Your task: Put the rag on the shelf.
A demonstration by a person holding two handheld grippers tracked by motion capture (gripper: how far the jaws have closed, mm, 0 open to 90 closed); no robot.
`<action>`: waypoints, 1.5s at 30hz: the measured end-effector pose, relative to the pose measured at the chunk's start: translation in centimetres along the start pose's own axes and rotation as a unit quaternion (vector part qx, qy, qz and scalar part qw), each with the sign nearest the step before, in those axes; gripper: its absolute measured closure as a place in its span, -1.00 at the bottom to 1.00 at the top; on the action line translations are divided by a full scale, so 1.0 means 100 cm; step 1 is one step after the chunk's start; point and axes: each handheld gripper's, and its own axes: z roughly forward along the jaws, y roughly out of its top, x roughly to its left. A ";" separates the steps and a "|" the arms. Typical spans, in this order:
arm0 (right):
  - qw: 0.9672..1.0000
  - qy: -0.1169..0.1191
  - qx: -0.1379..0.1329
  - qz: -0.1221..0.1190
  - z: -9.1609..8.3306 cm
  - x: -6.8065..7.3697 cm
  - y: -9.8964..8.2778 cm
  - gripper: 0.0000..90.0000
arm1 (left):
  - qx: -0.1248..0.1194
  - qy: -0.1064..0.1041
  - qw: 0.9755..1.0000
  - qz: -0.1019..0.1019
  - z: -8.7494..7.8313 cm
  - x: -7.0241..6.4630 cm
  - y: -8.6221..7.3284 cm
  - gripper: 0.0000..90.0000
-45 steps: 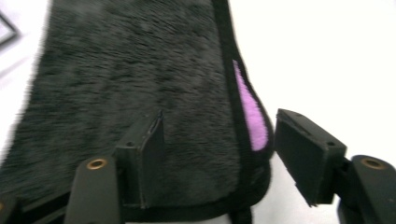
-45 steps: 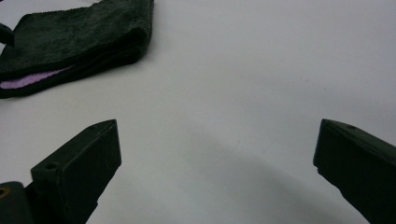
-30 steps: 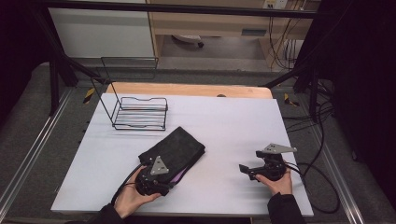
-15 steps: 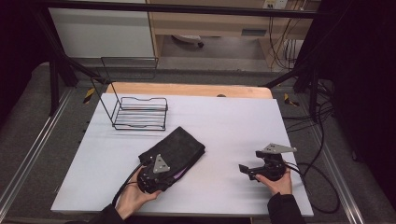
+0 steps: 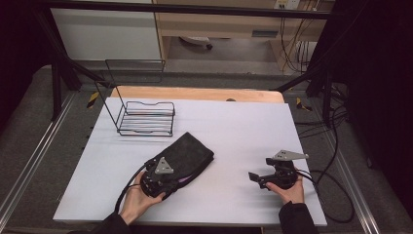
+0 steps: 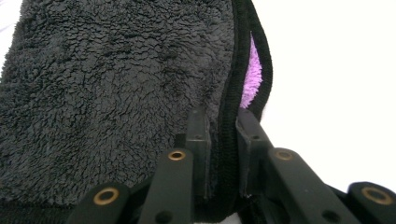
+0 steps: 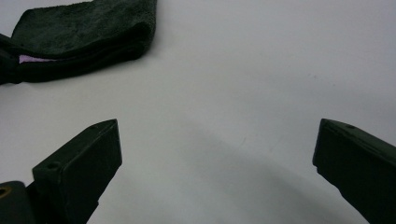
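Left gripper view: gripper [image 6: 223,154] pinches fuzzy black towel's [image 6: 112,93] corded hem; jaws just closed

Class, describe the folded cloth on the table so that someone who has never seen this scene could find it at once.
On the white table, look in front of the black wire rack, toward the near left. There lies a folded black fleece cloth, its stitched edge pinched in the left gripper. It is the only soft thing there, with purple lining peeking out.

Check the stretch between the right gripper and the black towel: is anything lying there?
Nothing. In the high view, bare white table separates the right gripper from the black towel; the right gripper view shows the same bare stretch.
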 end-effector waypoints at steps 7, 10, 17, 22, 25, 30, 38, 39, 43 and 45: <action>1.000 0.001 -0.001 -0.005 0.001 -0.001 0.000 -0.95 | -0.003 -0.011 1.000 -0.002 -0.002 0.003 0.000 0.80; 1.000 0.003 -0.002 -0.001 0.000 0.000 0.000 -0.95 | -0.002 -0.013 1.000 0.002 -0.003 0.004 0.000 0.81; 1.000 0.005 -0.003 0.002 0.001 0.000 0.000 -0.94 | -0.002 -0.015 1.000 0.007 -0.004 0.003 0.002 0.83; 1.000 0.008 -0.002 -0.001 0.002 0.002 0.001 -0.94 | 0.003 -0.007 1.000 0.025 -0.003 0.002 0.003 0.83; 1.000 0.009 -0.001 -0.003 0.002 0.003 0.001 -0.94 | 0.002 -0.008 1.000 0.019 -0.002 0.001 0.001 0.78; 1.000 0.010 -0.004 -0.004 0.001 0.003 0.001 -0.94 | -0.011 -0.004 1.000 0.010 -0.006 -0.001 -0.006 0.44; 1.000 0.010 -0.003 -0.004 0.001 0.004 0.001 -0.94 | -0.024 0.023 0.999 0.024 -0.011 -0.012 -0.022 0.22; 1.000 0.009 -0.003 -0.004 0.001 0.003 0.001 -0.94 | -0.022 0.027 0.999 0.026 -0.010 -0.013 -0.022 0.22; 1.000 0.009 -0.002 -0.002 0.001 0.004 0.001 -0.94 | -0.013 0.038 0.999 0.029 -0.009 -0.016 -0.020 0.22; 1.000 0.009 -0.003 -0.003 0.001 0.003 0.001 -0.94 | -0.008 0.040 0.999 0.029 -0.008 -0.017 -0.019 0.23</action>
